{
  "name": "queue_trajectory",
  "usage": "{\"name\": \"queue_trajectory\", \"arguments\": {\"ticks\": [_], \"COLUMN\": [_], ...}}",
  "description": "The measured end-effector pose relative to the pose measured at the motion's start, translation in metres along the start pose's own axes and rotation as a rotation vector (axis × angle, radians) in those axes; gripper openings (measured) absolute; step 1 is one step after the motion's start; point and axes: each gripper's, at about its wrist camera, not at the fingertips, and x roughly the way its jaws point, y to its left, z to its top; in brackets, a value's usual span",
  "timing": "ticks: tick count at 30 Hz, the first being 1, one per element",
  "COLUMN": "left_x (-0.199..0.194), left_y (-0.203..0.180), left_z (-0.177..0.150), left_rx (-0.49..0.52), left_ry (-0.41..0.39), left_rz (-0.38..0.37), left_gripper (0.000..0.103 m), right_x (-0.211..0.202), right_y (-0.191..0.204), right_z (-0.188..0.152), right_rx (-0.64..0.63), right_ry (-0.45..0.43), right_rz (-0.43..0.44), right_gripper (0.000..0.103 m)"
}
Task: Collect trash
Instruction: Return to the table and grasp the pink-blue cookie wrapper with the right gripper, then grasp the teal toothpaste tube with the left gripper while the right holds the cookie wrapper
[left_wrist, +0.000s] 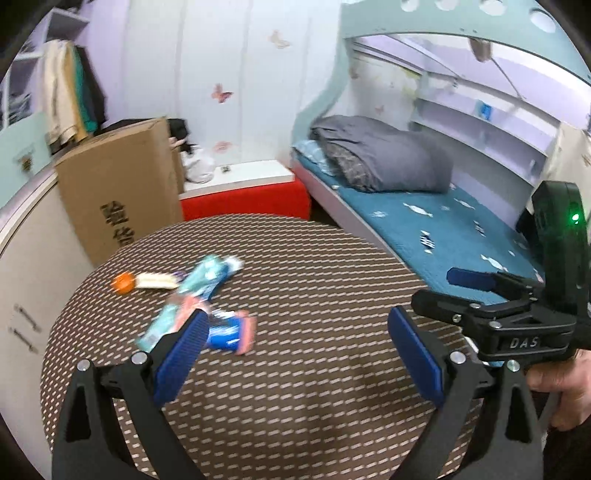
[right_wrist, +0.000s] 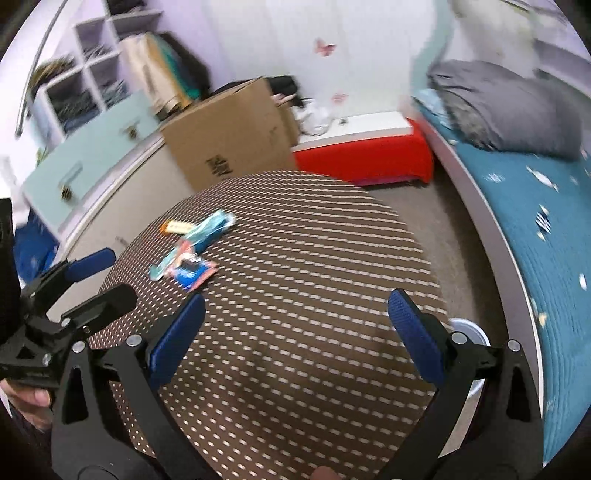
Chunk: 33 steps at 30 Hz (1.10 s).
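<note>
A small heap of trash lies on the round brown patterned table (left_wrist: 314, 369): a teal wrapper (left_wrist: 208, 275), a second teal and pink wrapper (left_wrist: 162, 325), a blue and pink packet (left_wrist: 231, 332), a pale wrapper (left_wrist: 157, 280) and an orange cap (left_wrist: 123, 282). The heap shows again in the right wrist view (right_wrist: 192, 254). My left gripper (left_wrist: 295, 328) is open and empty, its left finger just in front of the blue packet. My right gripper (right_wrist: 295, 310) is open and empty over the table's middle, right of the heap; it also shows in the left wrist view (left_wrist: 432, 291).
A cardboard box (left_wrist: 118, 184) stands behind the table on the left. A red bench with a white top (left_wrist: 243, 192) is behind it. A bed with a teal sheet (left_wrist: 443, 229) and grey pillow runs along the right. A grey round bin rim (right_wrist: 467, 328) sits by the table's right edge.
</note>
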Motion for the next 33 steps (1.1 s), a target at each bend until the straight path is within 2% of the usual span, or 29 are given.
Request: {"name": "queue_trajectory", "arguments": {"ticks": [7, 14, 18, 21, 23, 24, 26, 30, 33], "left_x": [-0.009, -0.009, -0.004, 0.002, 0.004, 0.005, 0.01, 0.023, 0.039], "left_y": [0.061, 0.099, 0.117, 0.128, 0.134, 0.135, 0.139, 0.143, 0.143], "left_z": [-0.019, -0.034, -0.044, -0.049, -0.05, -0.05, -0.048, -0.042, -0.035], "left_rx": [-0.062, -0.093, -0.117, -0.129, -0.131, -0.133, -0.13, -0.096, -0.061], "left_ry": [0.001, 0.02, 0.046, 0.062, 0.068, 0.07, 0.075, 0.085, 0.097], "left_rz": [0.093, 0.15, 0.172, 0.186, 0.194, 0.195, 0.194, 0.198, 0.196], "left_gripper": [0.095, 0.095, 0.095, 0.095, 0.095, 0.095, 0.095, 0.095, 0.095], "right_x": [0.039, 0.08, 0.116, 0.143, 0.156, 0.161, 0.159, 0.145, 0.13], "right_y": [0.041, 0.091, 0.118, 0.129, 0.132, 0.133, 0.134, 0.125, 0.105], "right_z": [0.009, 0.018, 0.017, 0.017, 0.016, 0.015, 0.014, 0.006, 0.0], "right_rx": [-0.122, -0.294, -0.411, -0.472, -0.491, -0.498, -0.511, -0.489, -0.42], "right_ry": [0.06, 0.11, 0.165, 0.207, 0.234, 0.243, 0.23, 0.229, 0.214], "right_rz": [0.047, 0.117, 0.119, 0.118, 0.119, 0.126, 0.132, 0.132, 0.118], "right_gripper": [0.097, 0.097, 0.095, 0.074, 0.055, 0.053, 0.041, 0.038, 0.038]}}
